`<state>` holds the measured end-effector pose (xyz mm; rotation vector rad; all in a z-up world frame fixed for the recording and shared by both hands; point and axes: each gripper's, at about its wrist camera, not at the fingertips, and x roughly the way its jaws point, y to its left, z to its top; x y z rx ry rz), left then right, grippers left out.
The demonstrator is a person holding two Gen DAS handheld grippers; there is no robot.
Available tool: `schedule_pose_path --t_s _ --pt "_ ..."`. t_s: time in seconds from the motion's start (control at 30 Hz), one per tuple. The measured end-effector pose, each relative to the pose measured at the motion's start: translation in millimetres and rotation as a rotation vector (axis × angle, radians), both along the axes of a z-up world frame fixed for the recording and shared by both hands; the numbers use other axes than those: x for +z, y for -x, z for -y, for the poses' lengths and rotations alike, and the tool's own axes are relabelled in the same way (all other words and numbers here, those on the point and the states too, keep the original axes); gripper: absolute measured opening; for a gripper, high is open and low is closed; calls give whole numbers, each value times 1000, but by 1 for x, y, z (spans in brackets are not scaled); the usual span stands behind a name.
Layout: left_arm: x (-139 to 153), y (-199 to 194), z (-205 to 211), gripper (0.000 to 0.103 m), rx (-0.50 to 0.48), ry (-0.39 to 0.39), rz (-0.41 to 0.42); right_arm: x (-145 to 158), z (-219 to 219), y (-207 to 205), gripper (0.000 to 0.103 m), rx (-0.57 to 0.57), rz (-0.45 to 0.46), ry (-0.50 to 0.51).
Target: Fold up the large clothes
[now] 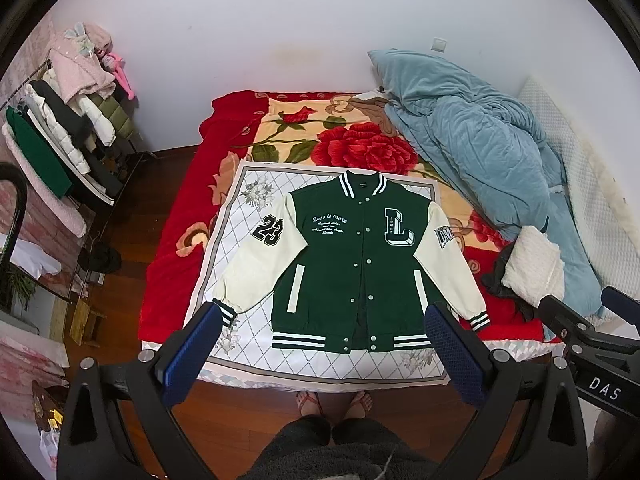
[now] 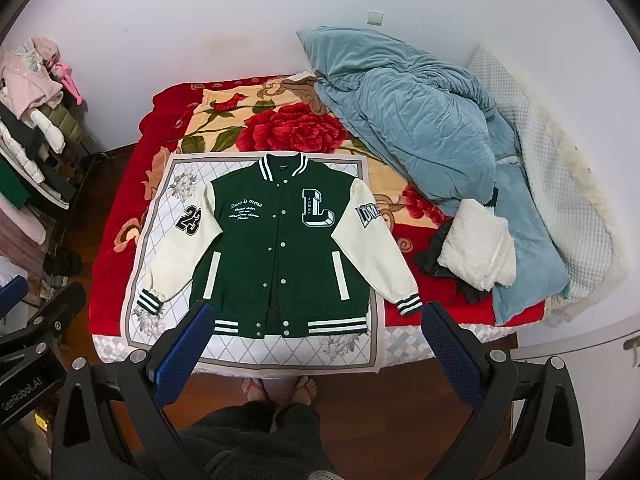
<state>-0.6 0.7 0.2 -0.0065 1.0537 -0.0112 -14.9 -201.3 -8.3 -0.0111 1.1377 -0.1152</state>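
A green varsity jacket [image 1: 352,264] with cream sleeves lies flat, front up and snapped shut, on a white diamond-patterned cloth [image 1: 236,240] on the bed. It also shows in the right wrist view [image 2: 276,248] on the same cloth [image 2: 160,224]. Both sleeves spread outward and down. My left gripper [image 1: 324,316] is open and empty, held high above the near edge of the bed. My right gripper [image 2: 316,312] is open and empty at a similar height, to the right of the left one.
A red floral blanket [image 1: 176,240] covers the bed. A crumpled blue duvet [image 1: 472,148] and a white fleece bundle [image 1: 532,264] lie on the right. A loaded clothes rack [image 1: 68,148] stands left. The person's feet [image 1: 332,402] stand on the wooden floor.
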Motion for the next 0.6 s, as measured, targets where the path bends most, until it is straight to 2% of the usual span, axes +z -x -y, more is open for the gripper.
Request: schedule_pose_path --t_s 0.6 --pt "2 8 4 103 2 3 1 -1 -2 1 103 1 3 4"
